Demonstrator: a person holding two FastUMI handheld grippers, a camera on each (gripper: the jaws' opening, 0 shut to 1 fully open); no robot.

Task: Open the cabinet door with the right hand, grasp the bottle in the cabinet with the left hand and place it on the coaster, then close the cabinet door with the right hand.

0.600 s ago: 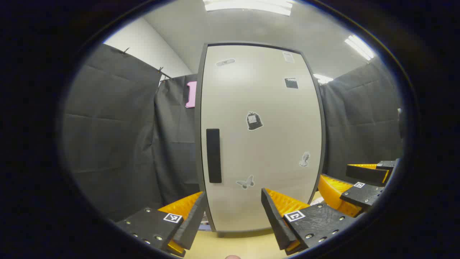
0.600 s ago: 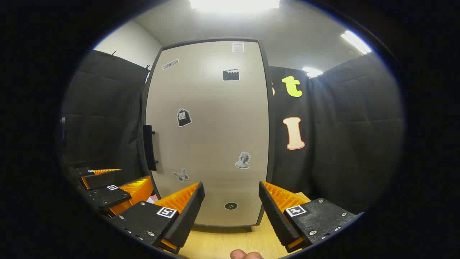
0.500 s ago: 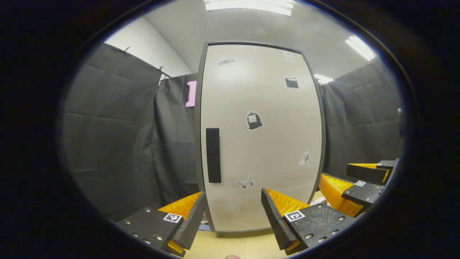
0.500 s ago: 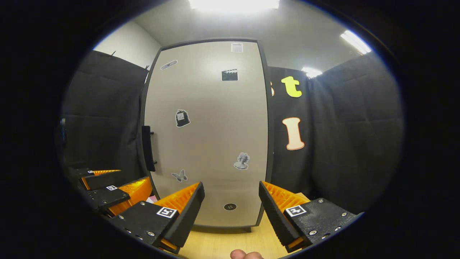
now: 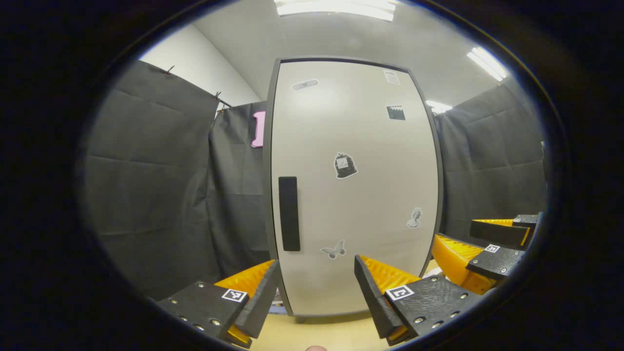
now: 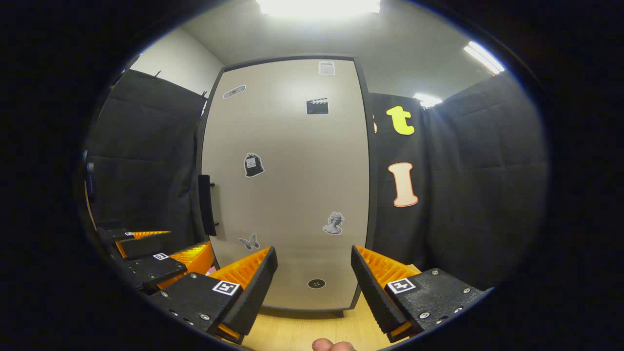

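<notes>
A: Starting nearest: standing how, that right gripper point(image 6: 313, 261)?
B: Hanging released, fingers spread wide, gripping nothing. Same with the left gripper point(image 5: 317, 265): gaping, empty, hovering over the table point(image 6: 297, 331) just left of the right one.

A: And looking where for the target?
B: Straight ahead of the right claw, facing the shut cabinet door point(image 6: 292, 185). Ahead and to the claw's left, seeing the handle point(image 6: 206, 204) running upright along the door's edge. Presumably hiding the bottle behind it.

A: Expecting what on the pull?
B: Likely meeting a stiff, rigid bar on a light panel, hinging at the far right edge. Probably gripping best across the bar's middle, pinching from both sides, then pulling in an arc. Risking a slip off the smooth bar if catching only its end.

A: Differing how from half a second back?
B: Barely shifting: door and handle sliding slightly rightward and downward in the right gripper view, suggesting a small turn toward the handle. Staying nearly unchanged in the left gripper view.
</notes>
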